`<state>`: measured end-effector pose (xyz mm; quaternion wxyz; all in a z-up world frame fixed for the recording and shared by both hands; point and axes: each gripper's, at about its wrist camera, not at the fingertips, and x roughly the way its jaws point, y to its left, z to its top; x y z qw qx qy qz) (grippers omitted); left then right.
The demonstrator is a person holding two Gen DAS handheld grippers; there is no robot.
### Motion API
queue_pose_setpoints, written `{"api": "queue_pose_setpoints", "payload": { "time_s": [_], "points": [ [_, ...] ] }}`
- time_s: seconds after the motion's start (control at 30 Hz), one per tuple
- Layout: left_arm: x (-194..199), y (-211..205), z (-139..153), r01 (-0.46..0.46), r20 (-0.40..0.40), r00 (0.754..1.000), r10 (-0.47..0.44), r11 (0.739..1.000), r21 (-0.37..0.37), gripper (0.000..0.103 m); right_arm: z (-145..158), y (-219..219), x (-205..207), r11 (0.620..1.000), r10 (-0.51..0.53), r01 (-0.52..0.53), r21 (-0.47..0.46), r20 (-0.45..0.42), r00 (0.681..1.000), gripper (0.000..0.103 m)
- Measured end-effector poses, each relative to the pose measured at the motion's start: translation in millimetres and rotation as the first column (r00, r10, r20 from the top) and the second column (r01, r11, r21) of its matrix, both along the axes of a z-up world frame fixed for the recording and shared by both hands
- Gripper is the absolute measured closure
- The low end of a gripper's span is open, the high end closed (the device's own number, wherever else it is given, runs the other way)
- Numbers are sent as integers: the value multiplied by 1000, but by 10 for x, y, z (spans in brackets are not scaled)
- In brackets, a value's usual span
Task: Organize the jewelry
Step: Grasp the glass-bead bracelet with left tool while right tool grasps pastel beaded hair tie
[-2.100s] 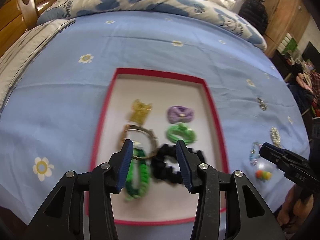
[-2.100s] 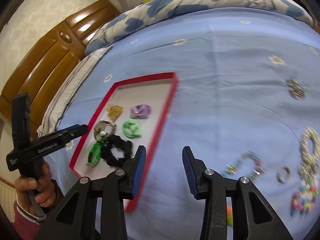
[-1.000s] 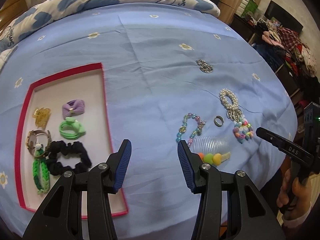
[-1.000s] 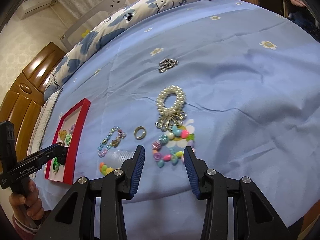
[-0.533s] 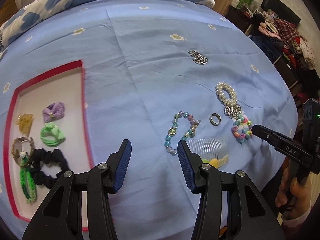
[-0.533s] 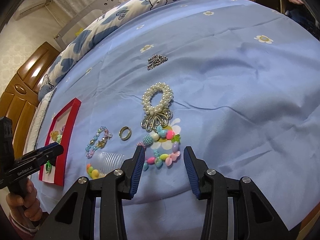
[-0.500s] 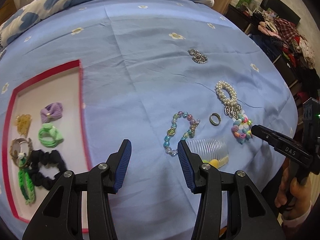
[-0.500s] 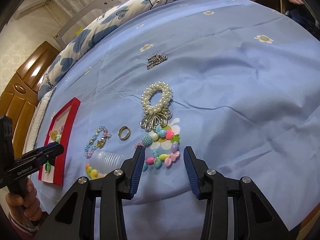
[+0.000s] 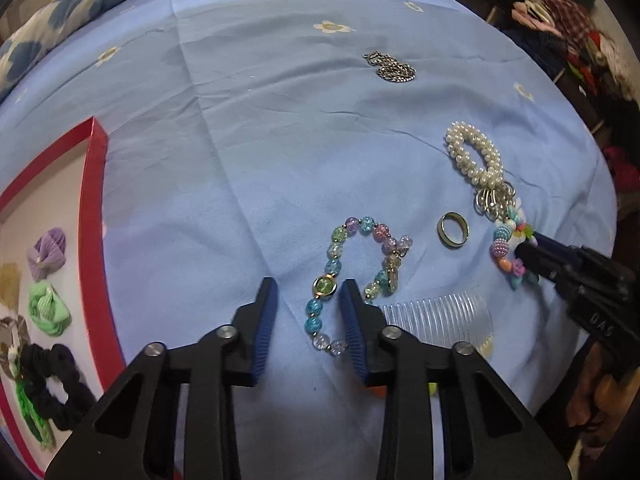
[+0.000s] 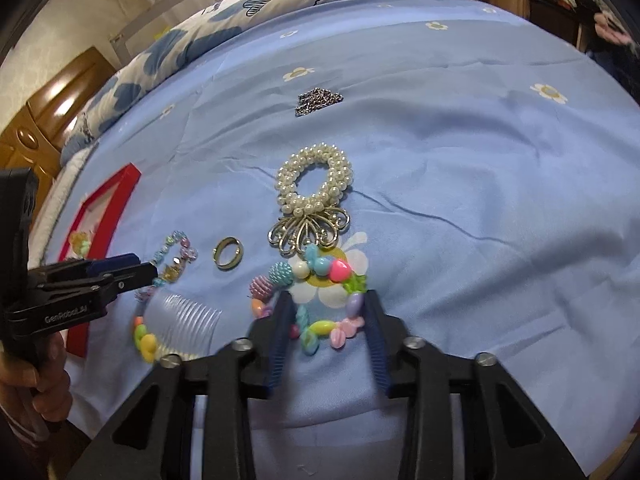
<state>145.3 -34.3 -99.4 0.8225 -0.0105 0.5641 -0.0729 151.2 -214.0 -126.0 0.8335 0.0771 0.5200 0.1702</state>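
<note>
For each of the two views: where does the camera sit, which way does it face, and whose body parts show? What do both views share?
Left wrist: rides the left tool, facing down-forward at the glass bead bracelet; the right tool enters from the right.
Right wrist: rides the right tool, facing the colourful bead bracelet; the left tool and hand show at left.
Shared: ring, pearl scrunchie, red tray.

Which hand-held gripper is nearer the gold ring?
Neither clearly. The gold ring lies between them: the left hand-held gripper straddles the glass-bead bracelet on one side, the right hand-held gripper straddles the pastel bead bracelet on the other.
</note>
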Motion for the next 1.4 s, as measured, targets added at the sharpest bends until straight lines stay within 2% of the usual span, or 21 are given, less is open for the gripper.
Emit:
{"api": "queue_pose_setpoints", "payload": {
  "time_s": [0.03,0.07,0.1,0.4,0.77,1.17,1.4],
  "points": [
    [-3,-22,1,12,6,1000,-12,1000,-3,91,-5,-18,-5,1000,-2,2,3,2,1000,79],
    [-6,-37,3,21,7,1000,-21,1000,-6,93,-7,-29,-1,1000,-5,5,6,0,1000,89],
    [-6,-39,7,23,11,1000,-23,1000,-3,95,-6,-53,0,1000,-8,8,13,-3,1000,95],
    [-118,62,232,18,62,998,-15,999,-45,97,240,-89,-32,995,-14,11,101,32,999,95],
    [-417,475,677,-54,147,987,69,993,-102,97,616,151,-19,983,29,-44,175,92,995,95],
    [-853,1074,973,-183,201,957,211,971,-153,97,869,728,-71,961,134,-161,225,132,982,95],
    [-1118,1409,1009,-258,205,935,289,952,-166,97,954,1155,-177,941,210,-239,238,139,968,95]
  ]
}}
